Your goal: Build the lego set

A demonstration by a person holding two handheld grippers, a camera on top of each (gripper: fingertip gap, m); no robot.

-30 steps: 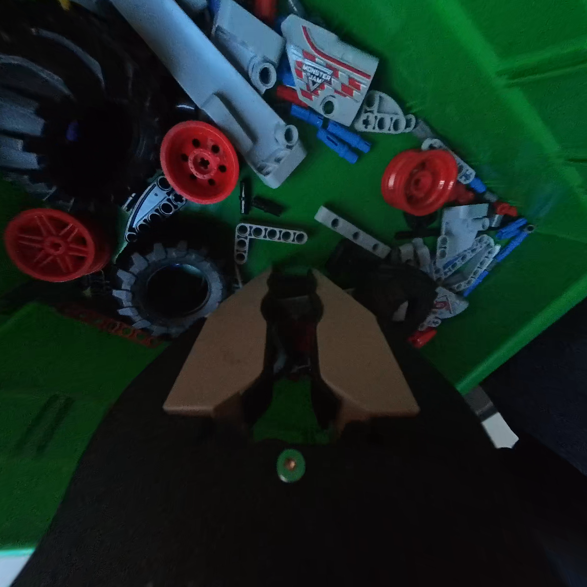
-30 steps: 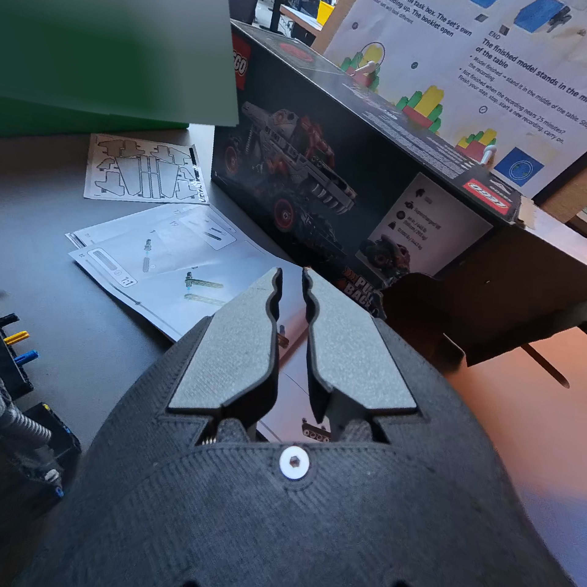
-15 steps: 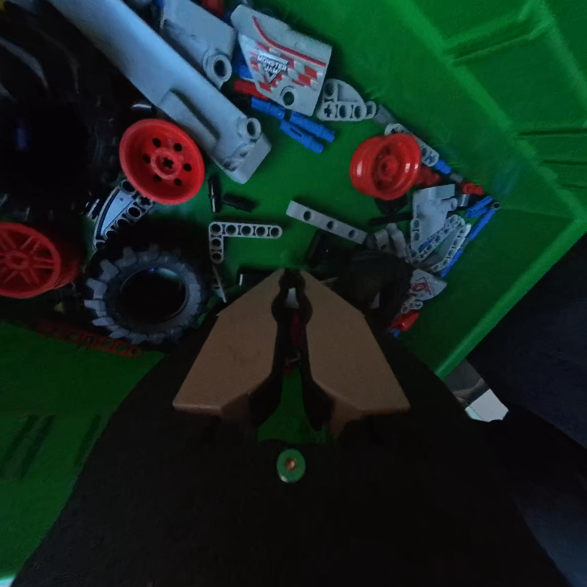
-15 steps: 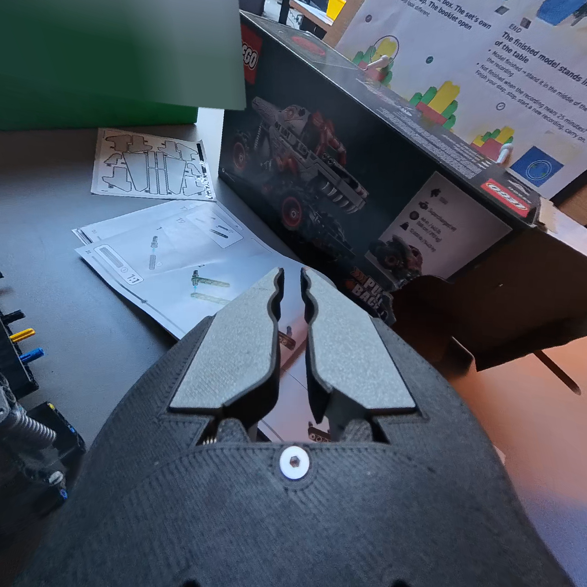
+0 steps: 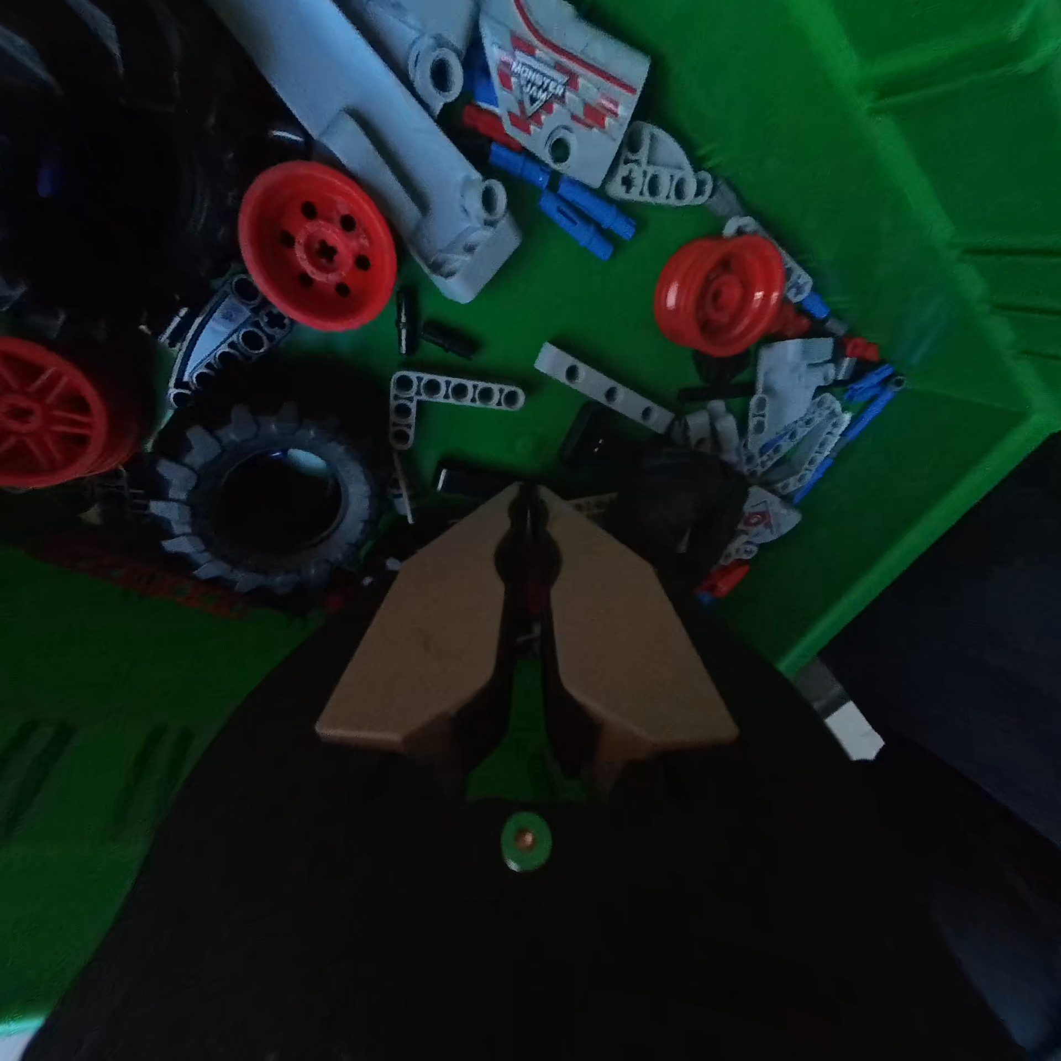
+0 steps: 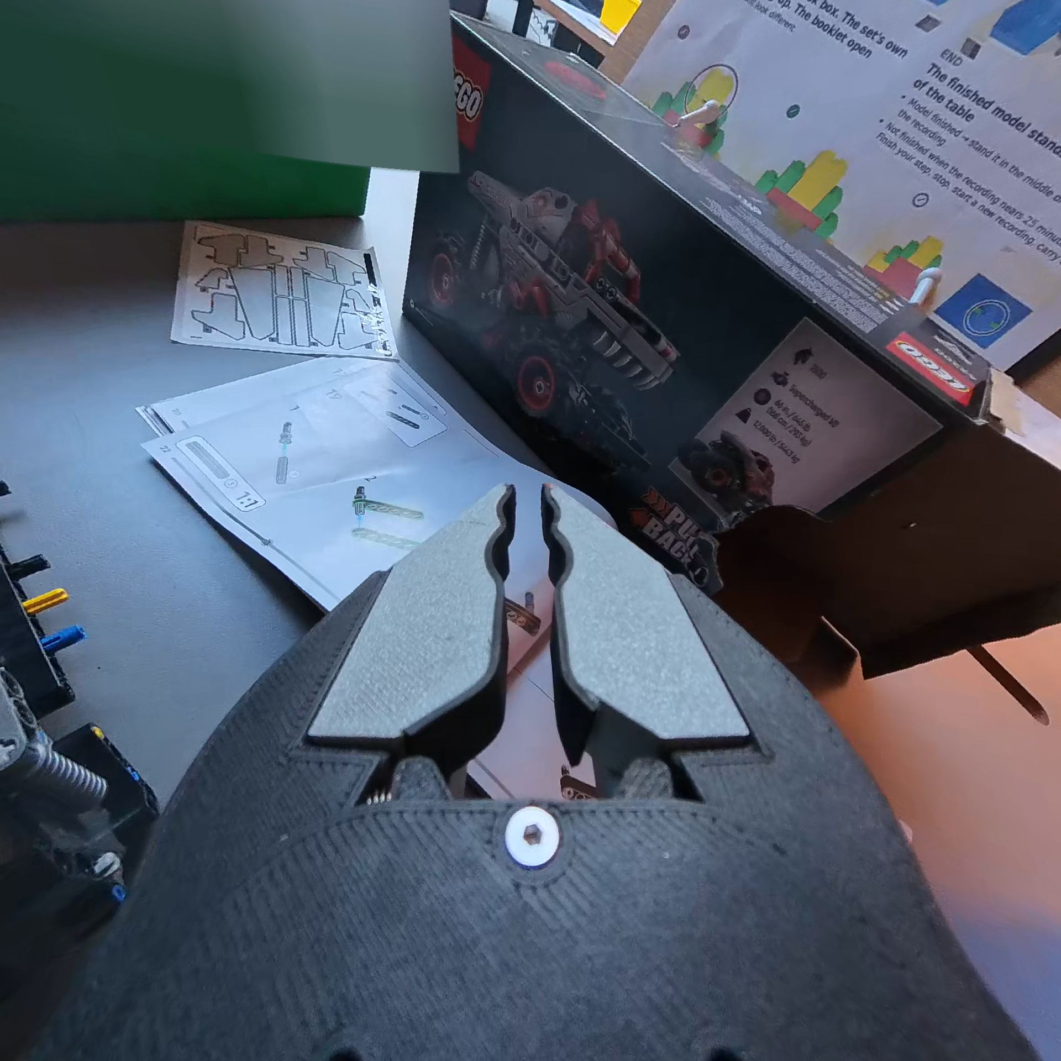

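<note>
Green plastic bin [image 5: 861,143] fills the left wrist view, w/ loose lego parts scattered on its floor: three red wheel hubs, one near centre-left [image 5: 317,246], a black knobby tyre [image 5: 270,494], a long light-grey panel [image 5: 367,138], a printed grey panel [image 5: 560,95], blue pins [image 5: 574,212], an L-shaped grey beam [image 5: 442,399], a straight grey beam [image 5: 603,393], plus a heap of small grey & blue bits at the right wall. Left gripper [image 5: 525,494] hangs over the bin, tan fingers nearly together at the tips; something small and dark red shows in the slot between them, but the view is too dim to tell if it is pinched or just lies beneath. Right gripper [image 6: 527,492] hovers above the open instruction booklet [image 6: 321,459] on the grey table [image 6: 103,344], jaws narrow w/ a slim gap, holding nothing. Sticker sheet [image 6: 281,293] lies just beyond the booklet; the set's black box [image 6: 574,321] stands beside it. At the right wrist view's left edge, a partly built black frame [image 6: 34,660] w/ a spring and yellow & blue pins sits on the table. Progress, judged: early to middle — a chassis section exists, but wheels, tyres & body panels are all unmounted, so most of the build remains.
</note>
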